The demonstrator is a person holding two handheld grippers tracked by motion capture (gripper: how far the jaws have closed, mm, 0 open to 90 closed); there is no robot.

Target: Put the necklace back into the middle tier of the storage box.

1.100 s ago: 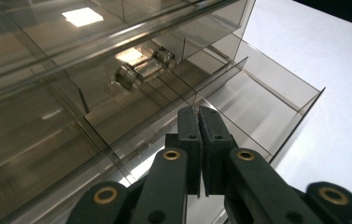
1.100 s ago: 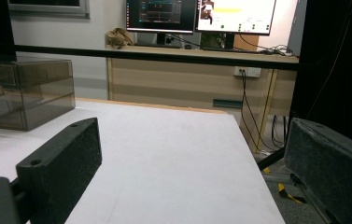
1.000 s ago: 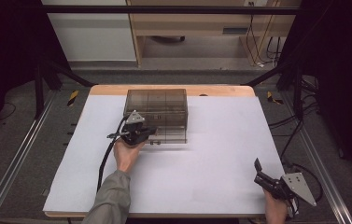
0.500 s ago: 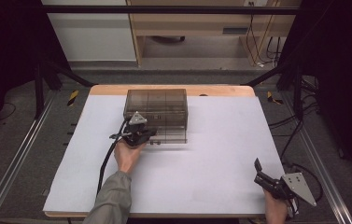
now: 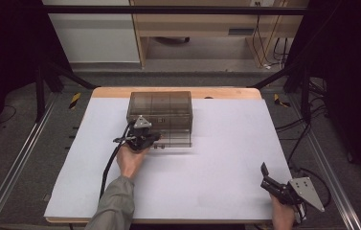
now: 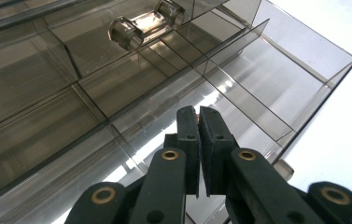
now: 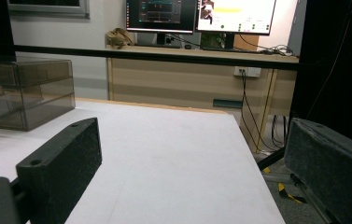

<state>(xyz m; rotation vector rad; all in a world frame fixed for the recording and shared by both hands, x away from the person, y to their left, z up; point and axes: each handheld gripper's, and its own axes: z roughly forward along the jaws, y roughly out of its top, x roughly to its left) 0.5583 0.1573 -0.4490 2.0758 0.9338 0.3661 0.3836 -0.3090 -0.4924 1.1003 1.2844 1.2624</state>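
The smoked-plastic drawer box (image 5: 160, 115) sits at the table's far edge, left of centre. The left gripper (image 5: 155, 139), jaws together, rests at its pulled-out front drawer (image 6: 257, 88). The right gripper (image 5: 265, 175), jaws spread wide, waits well apart near the right corner.

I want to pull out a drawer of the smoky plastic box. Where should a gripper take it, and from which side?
Grip the clear bar handle on the drawer front, coming from the front of the box. It stands off the smooth flat panel, so jaws can close across it.
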